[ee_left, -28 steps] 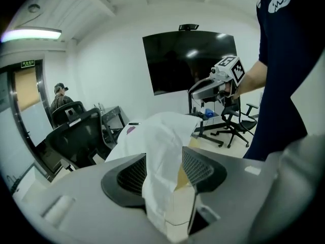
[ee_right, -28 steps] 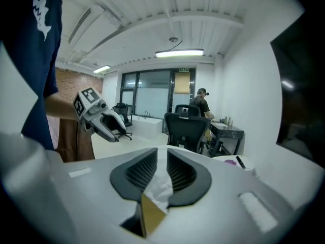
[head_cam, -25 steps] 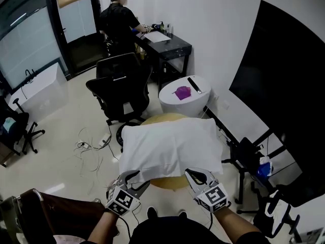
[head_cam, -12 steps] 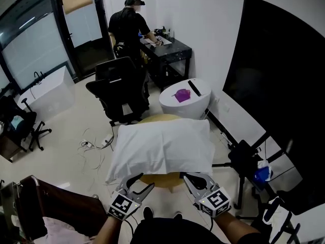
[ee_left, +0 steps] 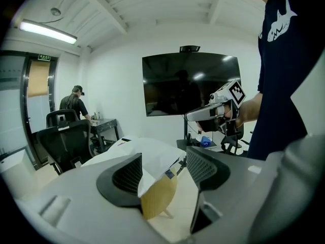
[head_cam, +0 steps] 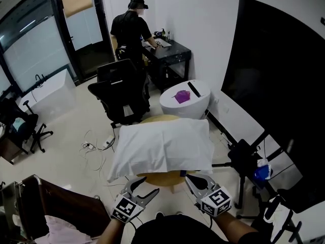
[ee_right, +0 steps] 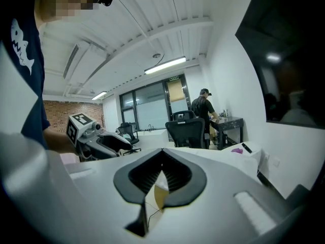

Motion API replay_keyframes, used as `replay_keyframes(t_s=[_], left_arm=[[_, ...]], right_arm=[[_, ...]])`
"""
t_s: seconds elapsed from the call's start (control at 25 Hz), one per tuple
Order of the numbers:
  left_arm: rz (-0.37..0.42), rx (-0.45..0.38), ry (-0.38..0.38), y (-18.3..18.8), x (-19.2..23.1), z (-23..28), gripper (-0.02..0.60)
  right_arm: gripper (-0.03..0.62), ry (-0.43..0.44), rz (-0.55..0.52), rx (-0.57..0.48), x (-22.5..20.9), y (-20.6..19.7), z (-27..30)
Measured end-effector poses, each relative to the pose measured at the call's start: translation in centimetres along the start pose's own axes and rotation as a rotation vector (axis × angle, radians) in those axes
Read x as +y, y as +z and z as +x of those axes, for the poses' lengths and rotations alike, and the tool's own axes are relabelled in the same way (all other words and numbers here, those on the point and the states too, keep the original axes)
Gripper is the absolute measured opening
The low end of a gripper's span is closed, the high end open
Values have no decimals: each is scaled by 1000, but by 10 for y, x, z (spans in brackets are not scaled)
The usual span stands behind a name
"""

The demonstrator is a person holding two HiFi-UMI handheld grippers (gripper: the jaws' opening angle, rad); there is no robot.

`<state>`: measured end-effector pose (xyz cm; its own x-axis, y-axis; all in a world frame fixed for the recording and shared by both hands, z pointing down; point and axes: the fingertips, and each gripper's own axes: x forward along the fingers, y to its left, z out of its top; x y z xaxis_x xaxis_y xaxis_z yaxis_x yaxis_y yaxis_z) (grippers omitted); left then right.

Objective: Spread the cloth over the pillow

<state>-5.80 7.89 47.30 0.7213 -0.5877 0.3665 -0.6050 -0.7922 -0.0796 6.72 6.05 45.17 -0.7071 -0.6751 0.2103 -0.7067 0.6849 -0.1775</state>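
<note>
Left of the pillow's near edge: left gripper [head_cam: 143, 187], fingers opening and standing wide. The cloth's near corner showed in the gap, unpressed.

Centre: pillow [head_cam: 172, 136] lying flat on the round wooden surface [head_cam: 163, 180], with the white cloth [head_cam: 136, 157] draped across its top.

Right of the pillow's near edge: right gripper [head_cam: 190, 177], fingers closed on nothing.

Judgement: the spreading looked nearly complete. Any last tidying would go best by pinching only the hem corners and drawing them outward evenly, without dragging the pillow off the surface.
</note>
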Motion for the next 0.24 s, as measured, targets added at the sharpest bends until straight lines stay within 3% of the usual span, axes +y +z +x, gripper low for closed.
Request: replay_keyframes(t_s=[0.24], left_arm=[[-9,-15,0,-3,6,-12,265]], right_arm=[[6,-5,22,5,10,-4,4]])
